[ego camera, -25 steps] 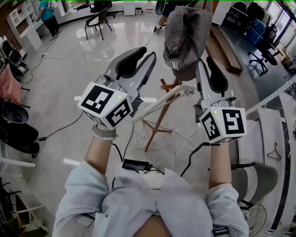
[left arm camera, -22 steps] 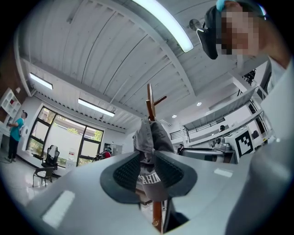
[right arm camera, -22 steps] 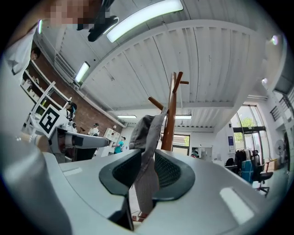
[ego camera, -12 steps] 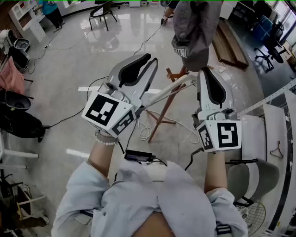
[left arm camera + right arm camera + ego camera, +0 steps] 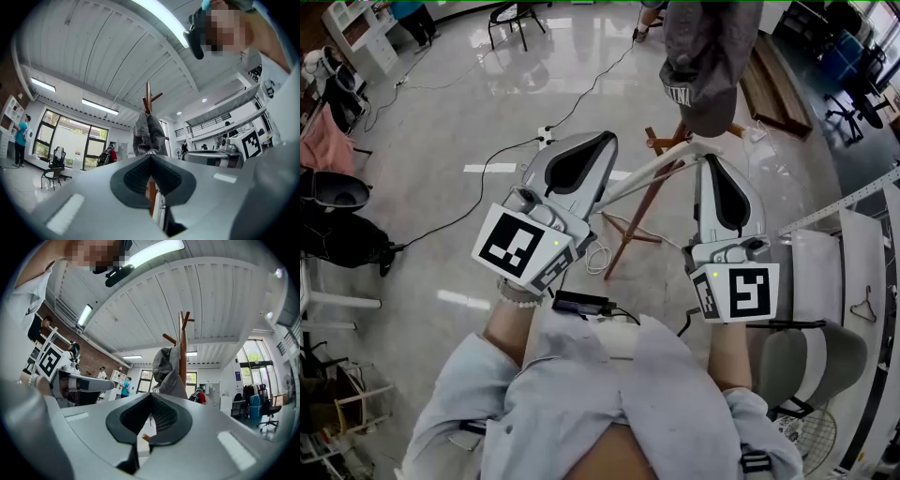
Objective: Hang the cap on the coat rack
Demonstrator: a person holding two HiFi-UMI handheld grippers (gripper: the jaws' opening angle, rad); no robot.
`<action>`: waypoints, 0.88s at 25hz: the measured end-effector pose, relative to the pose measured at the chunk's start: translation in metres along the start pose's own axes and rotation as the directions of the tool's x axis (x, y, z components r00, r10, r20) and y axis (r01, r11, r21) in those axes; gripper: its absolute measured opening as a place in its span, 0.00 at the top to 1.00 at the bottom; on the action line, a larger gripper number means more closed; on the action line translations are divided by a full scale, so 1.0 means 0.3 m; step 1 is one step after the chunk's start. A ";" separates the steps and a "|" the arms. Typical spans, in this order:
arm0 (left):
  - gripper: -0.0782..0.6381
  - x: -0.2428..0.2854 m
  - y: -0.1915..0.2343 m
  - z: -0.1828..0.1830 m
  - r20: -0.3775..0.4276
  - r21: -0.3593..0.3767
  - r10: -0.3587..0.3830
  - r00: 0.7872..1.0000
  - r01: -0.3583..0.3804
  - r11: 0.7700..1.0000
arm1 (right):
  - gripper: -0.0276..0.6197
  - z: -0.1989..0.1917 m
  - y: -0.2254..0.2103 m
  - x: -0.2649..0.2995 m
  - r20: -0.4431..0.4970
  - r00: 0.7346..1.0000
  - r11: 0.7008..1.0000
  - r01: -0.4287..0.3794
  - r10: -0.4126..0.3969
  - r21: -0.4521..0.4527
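Note:
A grey cap (image 5: 705, 58) hangs on a peg near the top of the wooden coat rack (image 5: 649, 202), at the upper middle of the head view. Both grippers sit below it, apart from it, and hold nothing. My left gripper (image 5: 604, 141) is shut, its jaws pressed together. My right gripper (image 5: 710, 162) is shut too. The left gripper view has the cap (image 5: 147, 133) draped below the rack's top pegs (image 5: 148, 96), beyond the closed left gripper (image 5: 151, 157). In the right gripper view the cap (image 5: 165, 367) hangs beside the pole (image 5: 182, 350), past the right gripper (image 5: 151, 395).
A white bar (image 5: 642, 180) slants across in front of the rack. Cables and a black power adapter (image 5: 579, 304) lie on the glossy floor. A grey chair (image 5: 811, 361) and a white table edge (image 5: 853, 272) stand at right, wooden planks (image 5: 769, 84) at back right.
Both grippers have drawn back toward my body and away from the cap. The cap stays on the rack, now higher in the head view.

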State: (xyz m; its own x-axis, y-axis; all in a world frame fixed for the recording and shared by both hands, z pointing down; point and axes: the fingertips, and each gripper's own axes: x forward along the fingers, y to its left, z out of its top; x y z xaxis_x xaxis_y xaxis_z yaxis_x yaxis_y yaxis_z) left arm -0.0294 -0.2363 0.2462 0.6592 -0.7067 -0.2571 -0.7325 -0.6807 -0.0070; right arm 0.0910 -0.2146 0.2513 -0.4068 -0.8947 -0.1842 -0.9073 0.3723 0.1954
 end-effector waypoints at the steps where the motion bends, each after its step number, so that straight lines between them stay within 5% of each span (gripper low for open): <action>1: 0.89 -0.007 -0.004 -0.007 -0.003 -0.003 0.003 1.000 -0.003 1.000 | 0.95 -0.006 0.006 -0.004 -0.004 1.000 1.000 -0.005 0.005 0.007; 10: 0.89 -0.045 -0.091 -0.040 -0.050 0.067 -0.048 0.998 0.051 0.996 | 0.95 -0.029 0.025 -0.027 -0.005 1.000 0.999 0.002 -0.001 0.051; 22: 0.89 -0.049 -0.121 -0.086 -0.108 0.042 -0.055 0.993 0.060 0.997 | 0.95 -0.035 0.028 -0.047 -0.017 1.000 0.999 0.004 -0.003 0.038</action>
State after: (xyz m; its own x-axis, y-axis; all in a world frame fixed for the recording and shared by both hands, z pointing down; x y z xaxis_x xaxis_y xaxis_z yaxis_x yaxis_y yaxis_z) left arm -0.0082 -0.2062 0.2753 0.7129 -0.6850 -0.1503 -0.6983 -0.7130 -0.0627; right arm 0.0901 -0.2015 0.2656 -0.4022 -0.8999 -0.1686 -0.9122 0.3782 0.1575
